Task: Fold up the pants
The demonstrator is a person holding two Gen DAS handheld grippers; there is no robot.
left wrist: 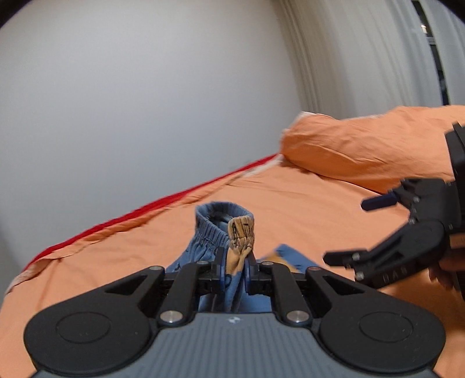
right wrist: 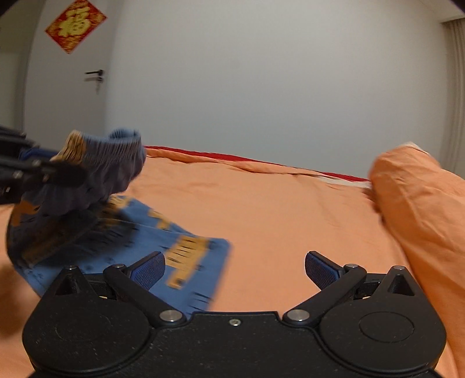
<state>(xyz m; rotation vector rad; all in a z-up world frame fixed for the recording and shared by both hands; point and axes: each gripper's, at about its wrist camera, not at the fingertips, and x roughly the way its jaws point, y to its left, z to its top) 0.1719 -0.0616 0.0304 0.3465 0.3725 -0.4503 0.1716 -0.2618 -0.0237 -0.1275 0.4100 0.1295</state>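
Note:
Blue pants (left wrist: 216,235) with orange printed patches lie on an orange bed sheet (left wrist: 290,209). My left gripper (left wrist: 234,269) is shut on the bunched elastic waistband, which sticks up above its fingers. In the right wrist view the same pants (right wrist: 186,253) spread flat at lower left, with the waistband end lifted by the left gripper (right wrist: 58,171). My right gripper (right wrist: 234,272) stands open over the sheet with nothing between its blue pads (right wrist: 319,270); its left finger overlaps the trouser leg's edge. It also shows at the right of the left wrist view, right gripper (left wrist: 345,232), open.
An orange pillow (left wrist: 363,145) lies at the right end of the bed, also seen as the pillow (right wrist: 421,209). A red edge (left wrist: 145,206) runs along the bed's far side by a grey wall. A door with a handle (right wrist: 94,74) and a red decoration (right wrist: 75,24) stands at far left.

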